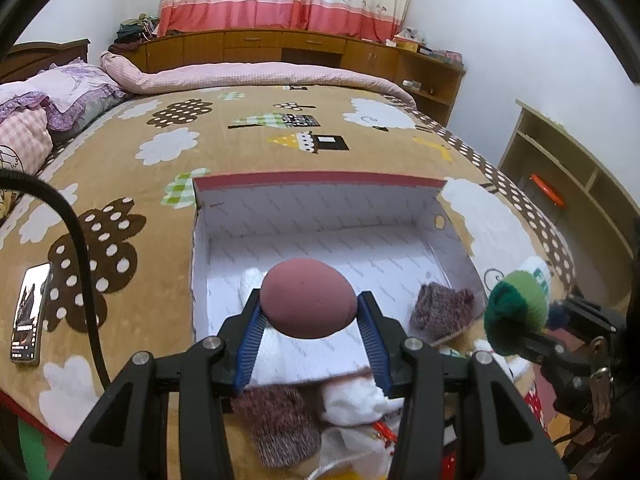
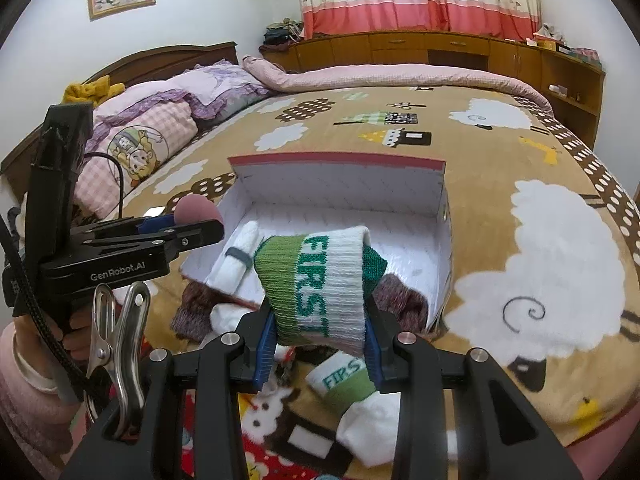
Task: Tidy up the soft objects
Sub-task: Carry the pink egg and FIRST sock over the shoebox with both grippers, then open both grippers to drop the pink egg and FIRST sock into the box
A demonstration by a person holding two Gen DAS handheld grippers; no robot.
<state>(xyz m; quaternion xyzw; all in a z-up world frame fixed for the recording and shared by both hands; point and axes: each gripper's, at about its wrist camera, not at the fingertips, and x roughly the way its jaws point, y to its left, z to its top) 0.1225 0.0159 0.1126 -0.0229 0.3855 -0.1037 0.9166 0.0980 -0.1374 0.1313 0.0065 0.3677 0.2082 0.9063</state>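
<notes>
Lying crosswise between pads: pink egg-shaped sponge (image 1: pixel 308 298), long axis left-right | left gripper (image 1: pixel 310 320) pinching it | right gripper (image 2: pixel 320 332) clamping upright rolled sock (image 2: pixel 320 284) over box (image 2: pixel 340 160)

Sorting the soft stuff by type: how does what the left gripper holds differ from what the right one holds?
The left gripper holds a smooth, plain pink egg-shaped sponge; the right gripper holds a ribbed green-and-white sock lettered FIRST. The sponge is rounded, the sock folded and bulky. Both are pinched between blue pads in front of the open box.
</notes>
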